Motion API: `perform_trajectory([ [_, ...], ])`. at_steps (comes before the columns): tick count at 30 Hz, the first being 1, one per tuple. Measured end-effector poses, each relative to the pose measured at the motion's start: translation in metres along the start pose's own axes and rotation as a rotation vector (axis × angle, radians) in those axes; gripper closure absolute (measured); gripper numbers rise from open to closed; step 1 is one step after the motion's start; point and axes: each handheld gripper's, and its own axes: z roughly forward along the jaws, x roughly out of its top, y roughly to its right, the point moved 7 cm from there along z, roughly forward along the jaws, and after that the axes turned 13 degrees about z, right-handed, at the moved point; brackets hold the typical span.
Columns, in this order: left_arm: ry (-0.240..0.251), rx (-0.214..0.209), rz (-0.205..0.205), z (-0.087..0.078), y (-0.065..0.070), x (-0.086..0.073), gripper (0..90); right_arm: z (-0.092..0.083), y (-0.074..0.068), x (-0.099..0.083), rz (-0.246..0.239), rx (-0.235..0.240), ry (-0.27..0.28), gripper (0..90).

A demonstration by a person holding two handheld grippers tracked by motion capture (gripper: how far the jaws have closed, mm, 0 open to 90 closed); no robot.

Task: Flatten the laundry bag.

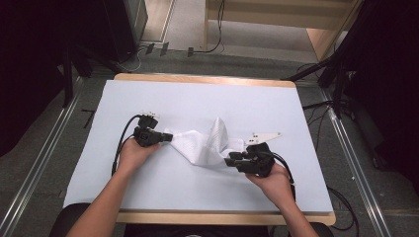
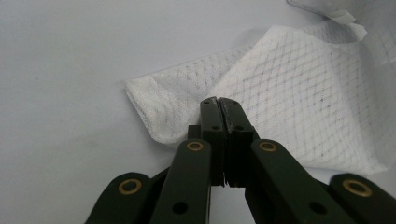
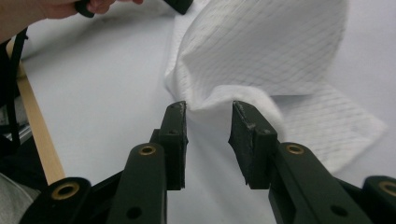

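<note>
Lying rumpled near the middle of the pale worktop, the white mesh cloth is peaking in a fold that is hiding whatever part of it is lying behind. The left gripper is sitting at the cloth's left end with jaws pressed together (whether fabric is caught between them is hard to make out). The right gripper is standing spread at the cloth's right end, pads clear of the fabric.
</note>
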Motion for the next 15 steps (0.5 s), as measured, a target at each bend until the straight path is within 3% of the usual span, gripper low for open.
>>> perform_trajectory([
  [4,0.001,-0.008,-0.009,0.000,0.000,0.000,89.0,-0.016,0.013,0.005,0.025,-0.035,0.045,70.9],
  [11,-0.013,-0.008,0.000,-0.003,0.001,0.002,85.0,-0.021,0.027,0.009,0.061,-0.068,0.062,71.8],
  [15,0.027,-0.017,-0.001,-0.011,0.005,0.009,81.6,-0.021,0.034,0.011,0.064,-0.090,0.068,73.2],
])
